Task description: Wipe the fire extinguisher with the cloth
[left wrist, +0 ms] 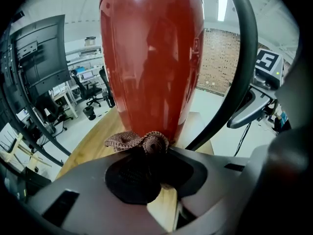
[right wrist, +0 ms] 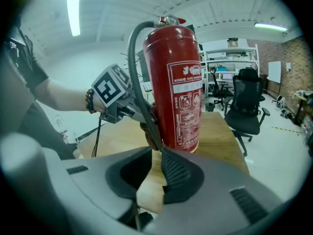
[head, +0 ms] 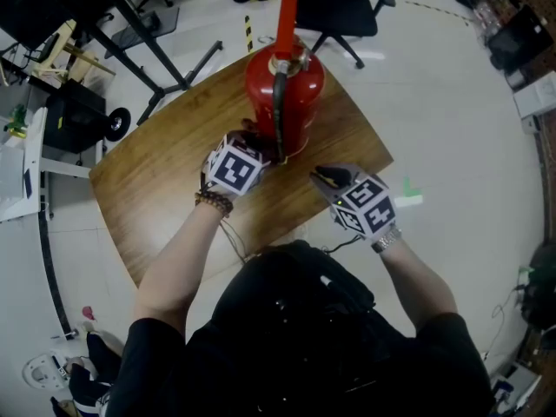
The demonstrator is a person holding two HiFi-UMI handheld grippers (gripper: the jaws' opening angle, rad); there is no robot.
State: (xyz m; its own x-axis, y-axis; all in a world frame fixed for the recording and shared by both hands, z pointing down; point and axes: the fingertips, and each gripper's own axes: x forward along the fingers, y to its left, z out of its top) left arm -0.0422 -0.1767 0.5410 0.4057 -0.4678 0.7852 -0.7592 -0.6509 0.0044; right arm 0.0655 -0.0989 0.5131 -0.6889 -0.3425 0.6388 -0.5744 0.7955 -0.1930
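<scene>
Standing upright on the wooden table point(head: 156, 181), the fire extinguisher point(head: 300, 89) has its long axis vertical, valve end up and base down, with the black hose point(head: 279, 111) hanging down its front. Left gripper point(left wrist: 146, 153) – jaws partly closed, clamped on the bunched brown cloth point(left wrist: 139, 141), which touches the cylinder low down. Right gripper point(head: 320, 176) – jaws closed, empty, just beside the extinguisher.
</scene>
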